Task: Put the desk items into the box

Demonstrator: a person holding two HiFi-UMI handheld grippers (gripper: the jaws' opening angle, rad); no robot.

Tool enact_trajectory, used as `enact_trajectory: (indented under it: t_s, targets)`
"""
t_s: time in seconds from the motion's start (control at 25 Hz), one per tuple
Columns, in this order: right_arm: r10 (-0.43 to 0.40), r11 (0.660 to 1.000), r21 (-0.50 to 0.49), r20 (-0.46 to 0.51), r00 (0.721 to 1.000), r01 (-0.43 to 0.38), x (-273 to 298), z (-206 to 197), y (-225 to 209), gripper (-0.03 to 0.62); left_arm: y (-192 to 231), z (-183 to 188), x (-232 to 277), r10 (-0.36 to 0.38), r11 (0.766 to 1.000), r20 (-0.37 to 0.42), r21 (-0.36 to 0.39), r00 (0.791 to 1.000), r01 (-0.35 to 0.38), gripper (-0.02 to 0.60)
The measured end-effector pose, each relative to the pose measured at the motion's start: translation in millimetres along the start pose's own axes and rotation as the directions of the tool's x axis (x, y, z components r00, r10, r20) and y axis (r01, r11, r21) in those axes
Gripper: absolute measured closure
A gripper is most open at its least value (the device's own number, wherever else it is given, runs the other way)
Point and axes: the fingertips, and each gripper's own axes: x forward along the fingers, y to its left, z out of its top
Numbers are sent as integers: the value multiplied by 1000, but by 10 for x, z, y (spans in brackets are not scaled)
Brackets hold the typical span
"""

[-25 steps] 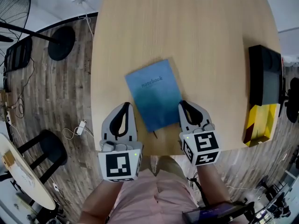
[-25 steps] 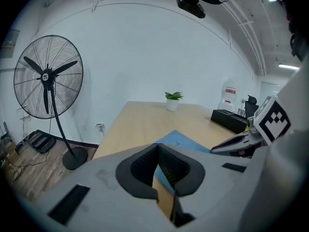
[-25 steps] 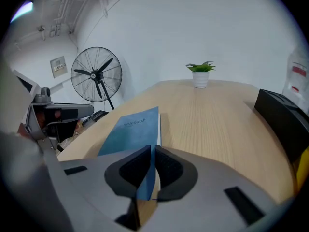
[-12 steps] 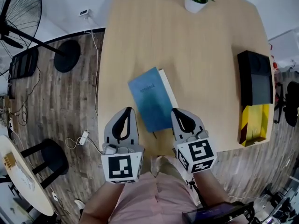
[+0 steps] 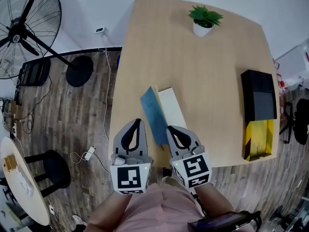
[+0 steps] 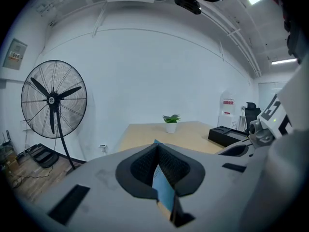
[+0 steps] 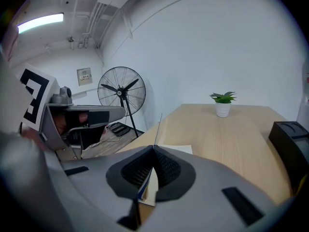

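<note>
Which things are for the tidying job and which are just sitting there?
For the job: blue-covered paper notebook; black box with a yellow flap; right tongs pinching the cover; maybe the white-potted green plant.
Just lying about: black metal floor fan; black round stool; white plug on the floor.

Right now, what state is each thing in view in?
Notebook: open, blue cover raised, white page showing.
Left tongs: shut, beside the cover.
Right tongs: shut, tip at the cover.
Box: open, nothing seen inside.
Plant: upright in its pot.
Fan: looks still.
</note>
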Motion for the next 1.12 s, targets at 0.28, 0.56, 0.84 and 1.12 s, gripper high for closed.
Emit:
enact_trajectory:
  t_s: [0.28, 0.56, 0.84, 1.12]
  targets:
    - [25, 1000, -14, 8, 1000, -25, -29, 33, 122, 585, 10, 48, -153, 24, 1000, 8, -7, 1000, -24, 571]
    - [72, 997, 16, 25, 997, -73, 42, 41, 161, 583, 70, -38, -186, 30, 1000, -4, -8, 1000, -30, 571]
    - [105, 991, 88, -6, 994, -104, 162, -144, 153, 514, 48, -103, -163, 15, 1000, -17, -12, 1000, -16, 571]
    - [87, 991, 112, -65, 994, -79, 310, -314, 145, 532, 137, -139, -128, 22, 1000, -27, -13, 999, -23, 571]
